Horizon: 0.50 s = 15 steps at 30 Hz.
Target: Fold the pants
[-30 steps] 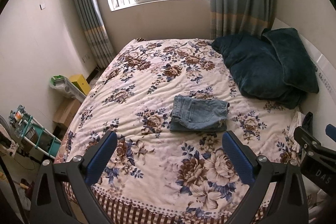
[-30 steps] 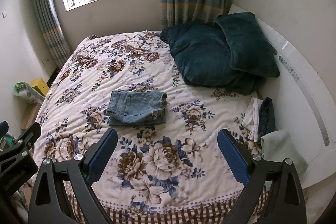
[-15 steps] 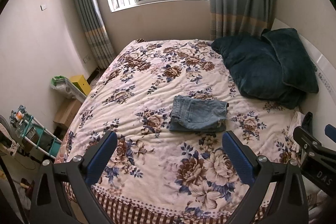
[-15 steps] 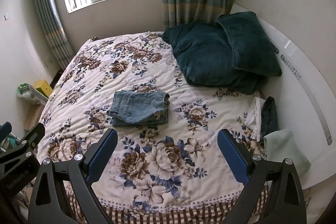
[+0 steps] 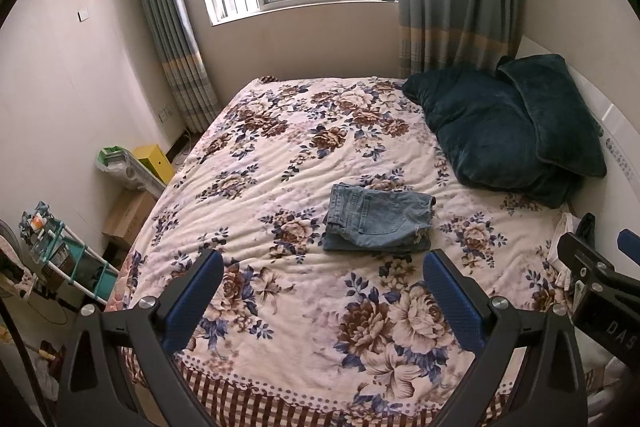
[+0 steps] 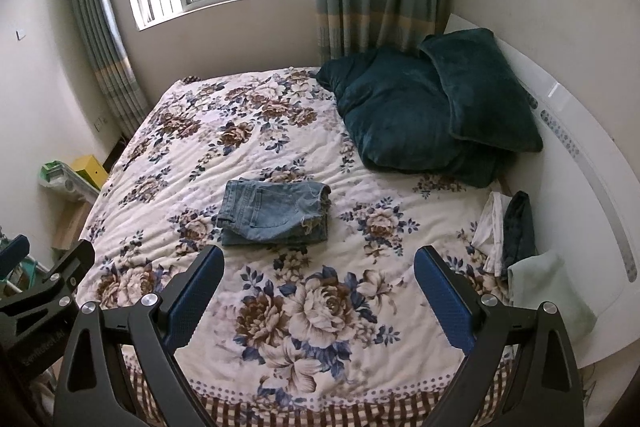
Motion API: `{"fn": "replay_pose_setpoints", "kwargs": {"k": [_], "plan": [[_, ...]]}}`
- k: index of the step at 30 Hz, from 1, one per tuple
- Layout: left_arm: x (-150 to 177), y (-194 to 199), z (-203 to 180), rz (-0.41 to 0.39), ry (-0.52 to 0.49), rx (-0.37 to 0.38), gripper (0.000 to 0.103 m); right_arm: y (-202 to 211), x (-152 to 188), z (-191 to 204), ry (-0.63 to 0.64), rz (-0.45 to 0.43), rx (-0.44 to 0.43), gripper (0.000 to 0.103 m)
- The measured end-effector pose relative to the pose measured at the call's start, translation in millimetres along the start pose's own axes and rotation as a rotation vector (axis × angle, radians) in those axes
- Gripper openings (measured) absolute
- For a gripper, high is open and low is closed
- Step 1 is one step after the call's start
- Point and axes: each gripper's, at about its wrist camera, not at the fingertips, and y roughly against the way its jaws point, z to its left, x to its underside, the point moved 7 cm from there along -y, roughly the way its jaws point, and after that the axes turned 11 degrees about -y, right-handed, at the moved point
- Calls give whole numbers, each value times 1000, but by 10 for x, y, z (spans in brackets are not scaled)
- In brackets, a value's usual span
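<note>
Floral bedspread [image 5: 280, 155], folded denim pants [image 5: 378, 218] beyond both spread, empty tools.

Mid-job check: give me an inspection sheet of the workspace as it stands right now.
Surface: floral quilt bed, rumpled.
Job's things: folded blue denim pants lie mid-bed, untouched.
Clutter: two dark teal pillows by the white headboard; small pile of white, dark and pale green cloths at the bed's right edge.
Grippers: left gripper and right gripper, jaws wide apart, empty, short of the pants.
Cables: nothing seen.
Surroundings: window, curtains, yellow box and teal rack on the floor.
</note>
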Motion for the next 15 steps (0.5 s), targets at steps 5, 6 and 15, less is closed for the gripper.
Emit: {"fn": "replay_pose_setpoints", "kwargs": {"k": [5, 6, 15], "plan": [[-18, 32, -7, -10, -4, -3, 102, 46, -19, 49, 6, -22, 2, 98], [-30, 44, -2, -12, -6, -2, 102, 54, -17, 40, 4, -27, 1, 98], [-80, 89, 21, -21, -10, 0, 102, 78, -21, 38, 0, -33, -1, 98]]}}
